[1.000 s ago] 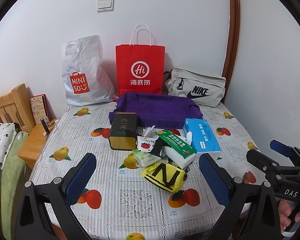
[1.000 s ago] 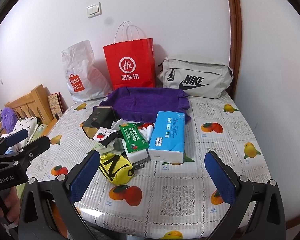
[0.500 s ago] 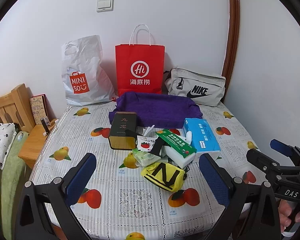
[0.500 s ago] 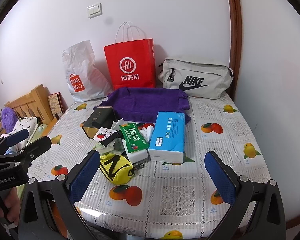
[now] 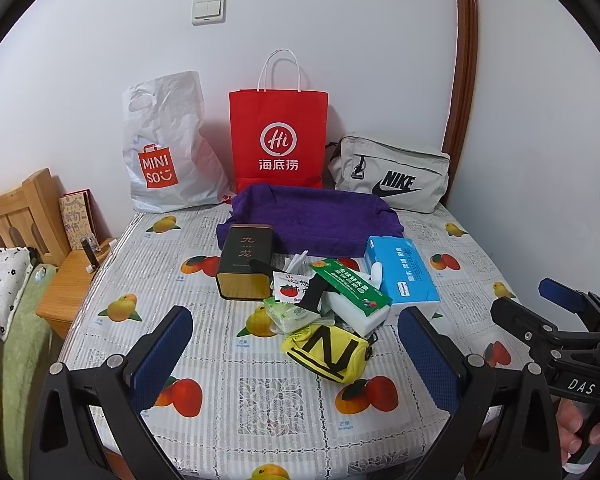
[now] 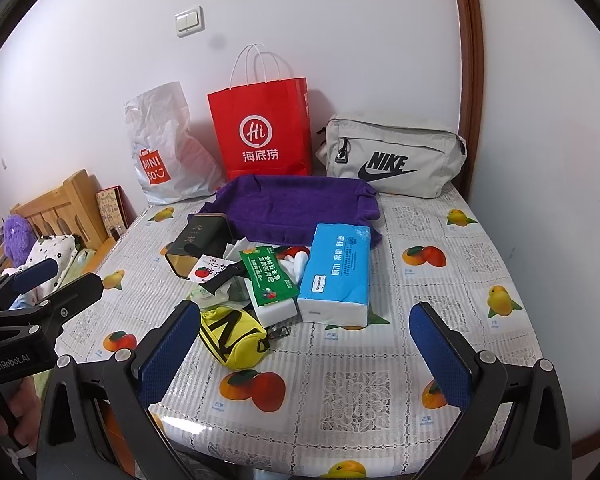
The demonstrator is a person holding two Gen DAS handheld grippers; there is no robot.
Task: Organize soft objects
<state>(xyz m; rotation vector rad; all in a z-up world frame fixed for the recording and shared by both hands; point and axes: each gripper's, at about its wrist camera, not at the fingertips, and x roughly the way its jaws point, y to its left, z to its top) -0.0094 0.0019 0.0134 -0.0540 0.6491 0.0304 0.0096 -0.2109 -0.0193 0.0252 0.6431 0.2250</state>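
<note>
A pile of items lies mid-table: a yellow pouch (image 5: 327, 352) (image 6: 232, 332), a blue tissue pack (image 5: 402, 274) (image 6: 338, 270), a green-labelled wipes pack (image 5: 352, 288) (image 6: 269, 276), a dark tin (image 5: 246, 268) (image 6: 198, 246) and small sachets. A purple towel (image 5: 308, 218) (image 6: 296, 204) lies behind them. My left gripper (image 5: 296, 354) is open and empty, above the near table edge, short of the pouch. My right gripper (image 6: 306, 350) is open and empty, near the front edge right of the pouch.
Against the wall stand a white Miniso bag (image 5: 166, 148), a red paper bag (image 5: 278, 136) and a grey Nike bag (image 5: 390, 178). A wooden bedside stand (image 5: 74, 280) and bed lie left of the fruit-print table (image 5: 260, 396). A wall closes the right side.
</note>
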